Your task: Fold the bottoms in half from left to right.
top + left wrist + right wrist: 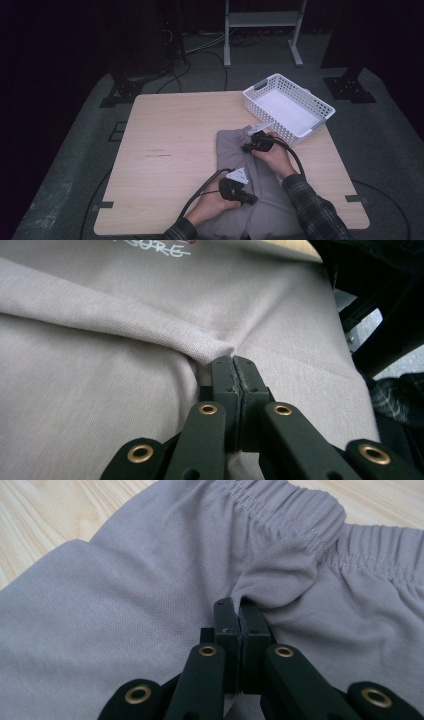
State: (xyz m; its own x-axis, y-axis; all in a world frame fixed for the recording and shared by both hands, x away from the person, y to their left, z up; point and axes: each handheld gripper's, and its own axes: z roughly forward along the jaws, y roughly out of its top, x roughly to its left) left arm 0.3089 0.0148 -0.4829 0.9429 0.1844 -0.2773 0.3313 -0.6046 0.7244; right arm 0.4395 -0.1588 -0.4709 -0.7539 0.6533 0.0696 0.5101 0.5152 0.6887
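Note:
A grey garment (234, 150) with an elastic waistband (280, 505) lies on the wooden table (170, 145), its lower part hanging over the near edge. My left gripper (250, 199) sits low on the cloth near the table's front. Its jaws are shut on a raised fold of the grey fabric (150, 325), pinched at the left gripper's tips (234, 360). White printed lettering (155, 249) shows farther up the cloth. My right gripper (248, 147) is at the garment's far end. The right gripper's tips (236, 604) are shut on a pucker of cloth just below the waistband.
A white perforated plastic basket (320, 107) stands at the table's back right, close to my right hand. The left half of the table is bare wood. Cables trail from both grippers over the front edge. A metal stand (260, 20) is on the floor behind.

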